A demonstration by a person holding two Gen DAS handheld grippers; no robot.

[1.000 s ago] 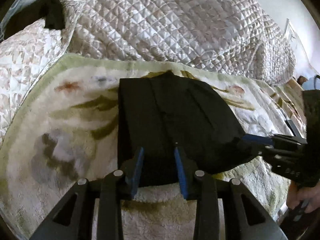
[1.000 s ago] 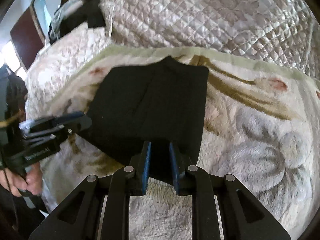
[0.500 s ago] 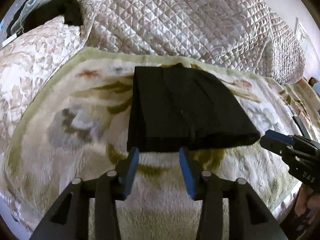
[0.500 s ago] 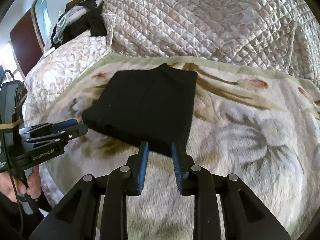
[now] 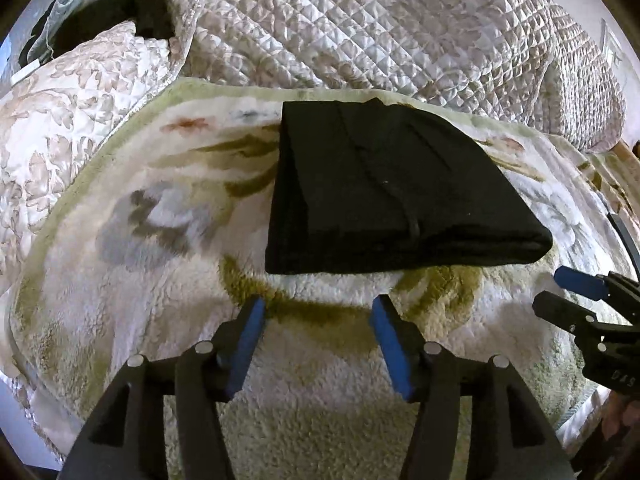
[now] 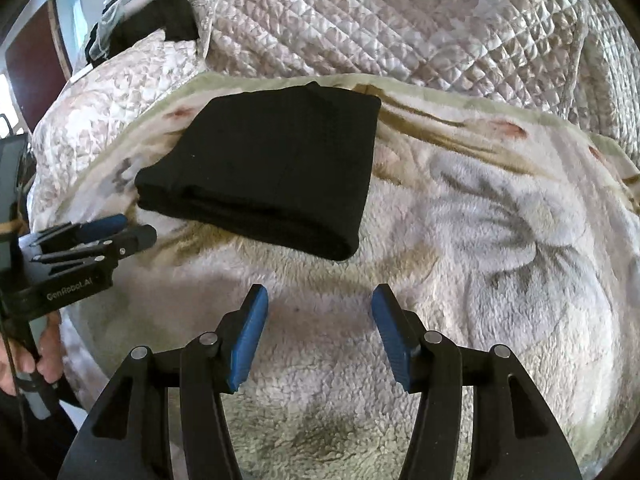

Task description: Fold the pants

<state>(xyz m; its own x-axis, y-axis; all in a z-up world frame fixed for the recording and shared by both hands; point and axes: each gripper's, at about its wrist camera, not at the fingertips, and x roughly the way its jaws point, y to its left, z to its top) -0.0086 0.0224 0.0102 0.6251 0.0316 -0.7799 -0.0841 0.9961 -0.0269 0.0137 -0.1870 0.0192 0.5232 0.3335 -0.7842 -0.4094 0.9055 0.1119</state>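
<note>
The black pants (image 5: 384, 196) are seen lying as a compact folded rectangle on the fleece blanket (image 5: 132, 280), toward its far edge, where the green border meets the quilted bedspread (image 5: 380, 28). The thick layered fold edge faces the near side, and the task is judged to be essentially complete. Little is left to go wrong, yet the stack could be disturbed if a finger were dragged across the near fold on the way out, since the layers would be pulled open; the soft pile beneath offers no firm support, so a push might also skew the bundle.

The left gripper (image 5: 318, 340) is held with its jaws apart and nothing between them, just short of the pants' near edge. The right gripper (image 6: 320, 332) is likewise spread wide and empty, apart from the cloth. Open blanket is left on the near side and broadly toward the right edge; to the left a floral pillow (image 5: 60, 120) rises, and dark clothing (image 6: 176, 20) is piled at the far left corner, so room is tighter there.
</note>
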